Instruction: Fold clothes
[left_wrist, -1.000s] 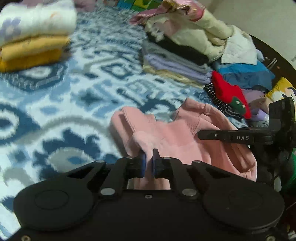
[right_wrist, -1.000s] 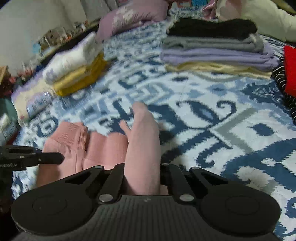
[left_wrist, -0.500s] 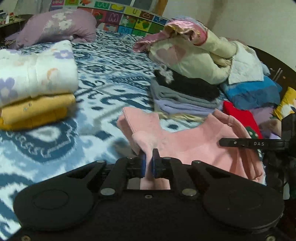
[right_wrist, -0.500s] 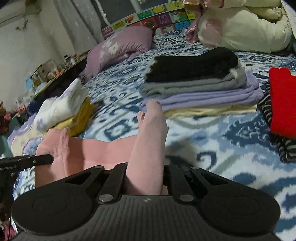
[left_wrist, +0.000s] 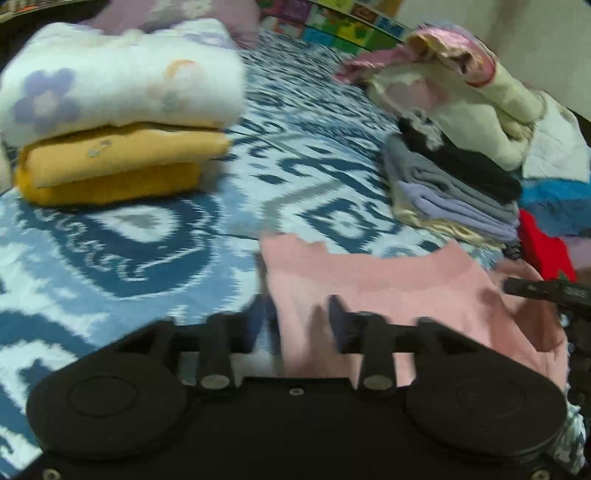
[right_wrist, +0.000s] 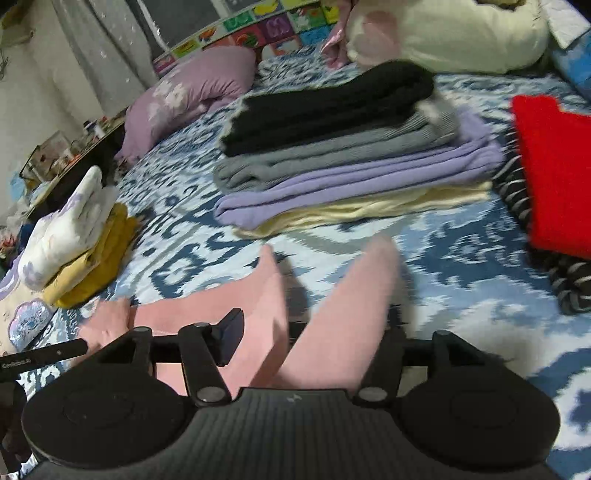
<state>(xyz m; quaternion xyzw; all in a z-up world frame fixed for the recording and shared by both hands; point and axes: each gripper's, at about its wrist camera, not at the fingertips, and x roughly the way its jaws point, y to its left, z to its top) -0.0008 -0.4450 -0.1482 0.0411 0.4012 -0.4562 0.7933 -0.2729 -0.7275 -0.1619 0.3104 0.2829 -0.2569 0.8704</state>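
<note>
both jaws opening — left gripper (left_wrist: 295, 317) and right gripper (right_wrist: 314, 332) loose around the pink garment (left_wrist: 406, 295).

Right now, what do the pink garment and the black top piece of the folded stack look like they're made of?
Pink garment: soft matte knit, probably fleece-like cotton; it bends limply with no shine. Black piece: thicker, fuzzy knit, maybe wool or acrylic; ribbed, nubby surface.

A bed covered by a blue-and-white patterned bedspread (right_wrist: 461, 251) is seen. A purple pillow (right_wrist: 192, 96) lies at its far end before a colourful picture panel (right_wrist: 258, 26). Grey curtains (right_wrist: 103, 48) hang beside a cluttered side table (right_wrist: 62, 147).
</note>
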